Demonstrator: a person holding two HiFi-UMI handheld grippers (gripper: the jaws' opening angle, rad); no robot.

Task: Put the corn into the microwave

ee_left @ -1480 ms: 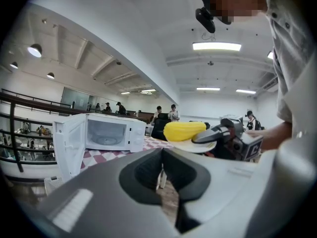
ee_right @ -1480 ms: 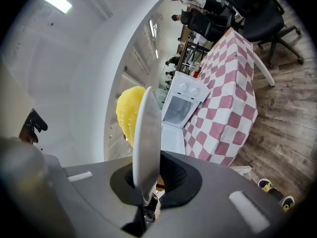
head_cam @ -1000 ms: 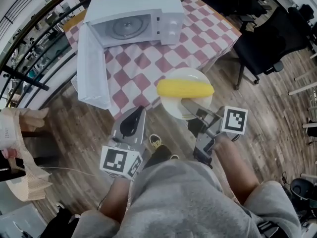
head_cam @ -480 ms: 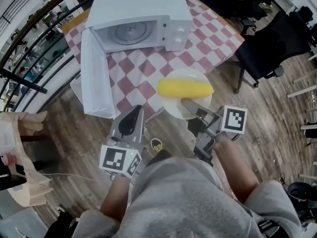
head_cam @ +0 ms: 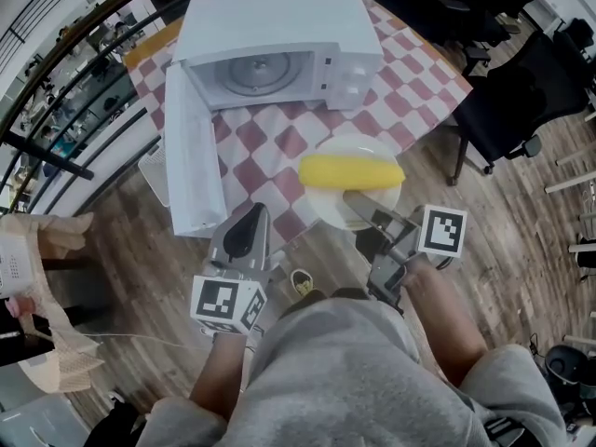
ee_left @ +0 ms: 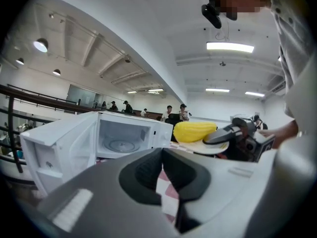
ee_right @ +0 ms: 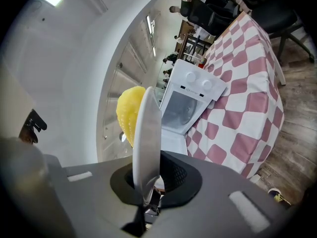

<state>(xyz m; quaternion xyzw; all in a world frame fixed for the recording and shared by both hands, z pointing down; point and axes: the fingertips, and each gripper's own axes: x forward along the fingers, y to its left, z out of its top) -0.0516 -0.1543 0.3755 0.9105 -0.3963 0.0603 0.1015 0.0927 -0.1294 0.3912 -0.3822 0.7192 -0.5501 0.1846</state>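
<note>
A yellow corn cob lies on a white plate. My right gripper is shut on the plate's near rim and holds it level over the table's front edge. In the right gripper view the plate stands edge-on between the jaws, with the corn behind it. The white microwave stands on the checked tablecloth, its door swung open to the left and the turntable visible inside. My left gripper is shut and empty, near the door's lower corner, left of the plate. The left gripper view shows the microwave cavity and the corn.
Black office chairs stand right of the table. A dark railing runs along the left. At the left edge a person's hand holds pale cloth. Wooden floor lies below the table's near edge.
Both grippers have moved toward the table, and the microwave sits lower and nearer in the head view. The plate with the corn stays gripped and now reaches over the tablecloth's edge.
</note>
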